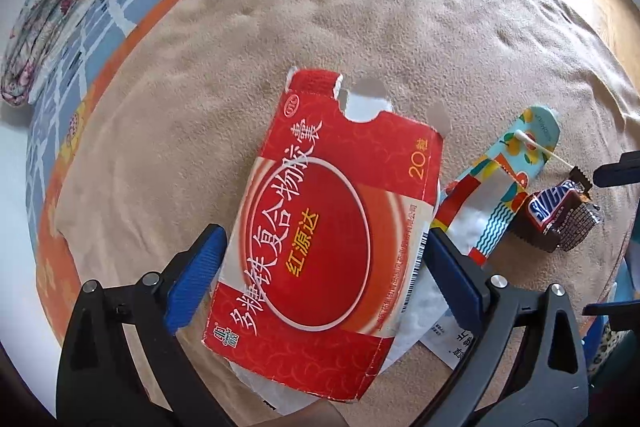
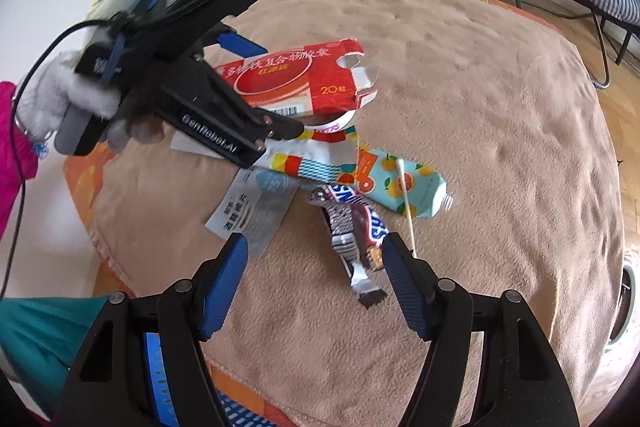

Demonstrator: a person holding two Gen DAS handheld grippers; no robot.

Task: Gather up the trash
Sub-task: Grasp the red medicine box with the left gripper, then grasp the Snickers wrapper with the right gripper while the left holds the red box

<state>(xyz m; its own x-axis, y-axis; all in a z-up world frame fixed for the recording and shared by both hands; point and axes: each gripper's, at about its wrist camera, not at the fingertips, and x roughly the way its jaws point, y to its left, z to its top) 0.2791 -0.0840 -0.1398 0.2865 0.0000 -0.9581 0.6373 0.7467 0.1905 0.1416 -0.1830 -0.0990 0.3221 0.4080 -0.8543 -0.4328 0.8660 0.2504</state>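
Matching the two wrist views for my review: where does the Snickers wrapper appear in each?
Left wrist view: Snickers wrapper at the right edge, right of the red box.
Right wrist view: Snickers wrapper lower centre, just above the right gripper.
Shared landmark: the cotton swab beside it.

box (image 1: pixel 320 227): red/white, yellow txt | blanket (image 1: pixel 360 27): tan | tube (image 2: pixel 400 187): teal w/ oranges

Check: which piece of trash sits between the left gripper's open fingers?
The red medicine box. It lies inside the left gripper; the Snickers wrapper and orange-print tube lie off to its side.
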